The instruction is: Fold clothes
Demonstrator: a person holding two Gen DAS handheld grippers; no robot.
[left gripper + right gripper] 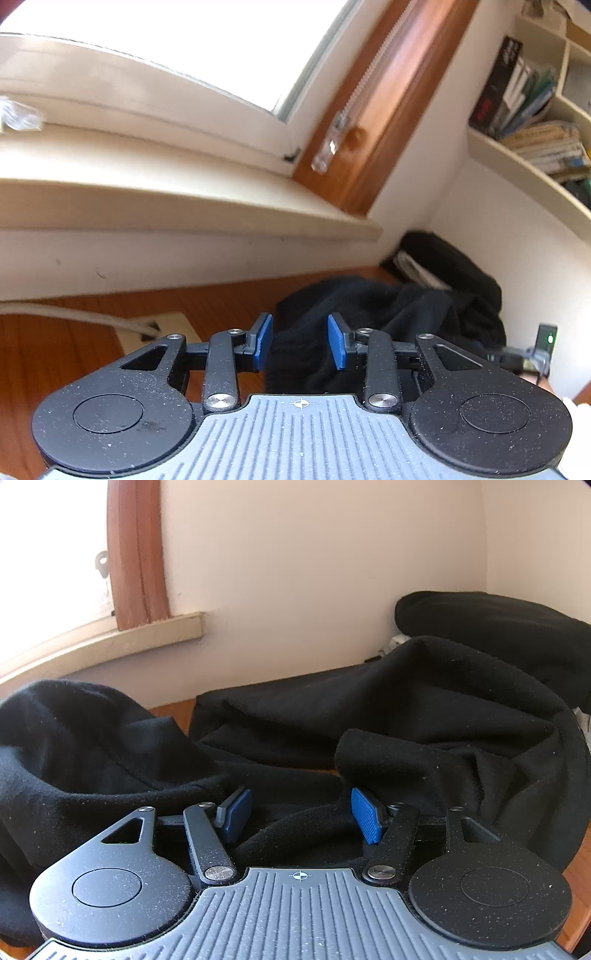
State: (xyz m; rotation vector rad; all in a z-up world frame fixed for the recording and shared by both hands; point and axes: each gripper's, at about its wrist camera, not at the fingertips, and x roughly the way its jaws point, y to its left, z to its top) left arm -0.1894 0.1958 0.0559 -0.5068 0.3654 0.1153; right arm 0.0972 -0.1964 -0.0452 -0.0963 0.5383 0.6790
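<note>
Lying rumpled, black garment (424,709), left gripper (300,341) and right gripper (303,814) both spread, no legible writing.

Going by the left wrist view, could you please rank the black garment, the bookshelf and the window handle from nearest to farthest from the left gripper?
From the left gripper:
1. Black garment, crumpled on the wooden surface just ahead of the fingertips.
2. Window handle, higher up, on the brown frame.
3. Bookshelf, far upper right on the wall.

- Left gripper (300,341): matte black linkage arms, silver screw heads, ribbed grey top plate with a small crosshair mark.
- Right gripper (302,814): same build, blue ridged pads (365,814).
</note>
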